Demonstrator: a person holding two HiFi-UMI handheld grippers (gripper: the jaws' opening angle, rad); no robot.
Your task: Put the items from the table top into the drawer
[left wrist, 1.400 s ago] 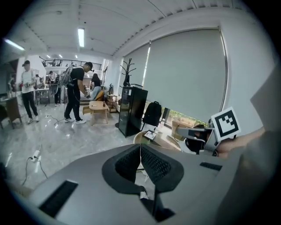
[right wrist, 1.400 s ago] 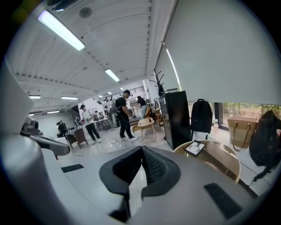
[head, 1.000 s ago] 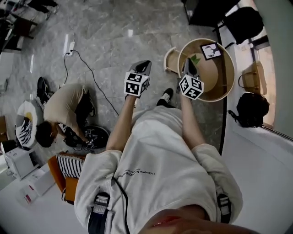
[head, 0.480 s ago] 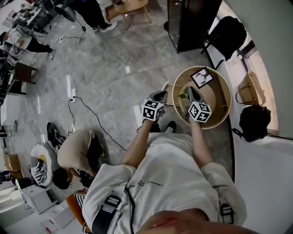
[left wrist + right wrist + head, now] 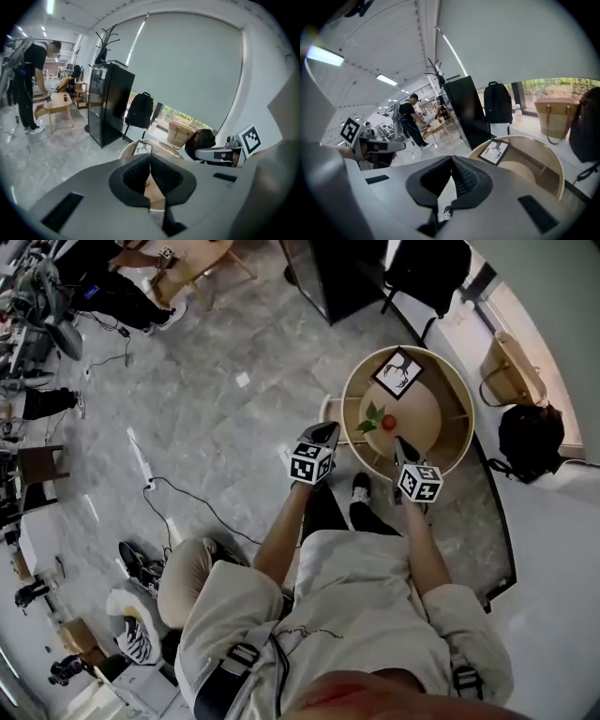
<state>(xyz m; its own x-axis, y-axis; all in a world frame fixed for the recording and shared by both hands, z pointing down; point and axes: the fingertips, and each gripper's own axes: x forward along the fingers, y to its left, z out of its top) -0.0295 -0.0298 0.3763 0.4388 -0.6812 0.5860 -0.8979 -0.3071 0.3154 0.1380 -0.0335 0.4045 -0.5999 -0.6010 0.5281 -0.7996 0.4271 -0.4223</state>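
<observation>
A round wooden table [image 5: 457,395] stands ahead. On it are a framed deer picture [image 5: 398,372] and a small red fruit with green leaves [image 5: 380,420]. A pale drawer-like part [image 5: 330,415] juts from the table's left side. My left gripper [image 5: 328,430] hangs just left of the table, shut and empty [image 5: 150,156]. At the table's near edge my right gripper [image 5: 399,443] is also shut and empty [image 5: 452,159]. The picture [image 5: 495,151] and table rim [image 5: 546,157] show ahead in the right gripper view.
A black cabinet [image 5: 328,277] stands beyond the table. A woven bag [image 5: 511,371] and a black backpack [image 5: 530,442] lie to its right by the window. A cable with a power strip [image 5: 150,486] crosses the floor at left. A crouching person [image 5: 187,570] is behind me.
Both grippers have come forward and down toward the round table. The table top with the fruit now lies between and just ahead of them. Both stayed shut.
</observation>
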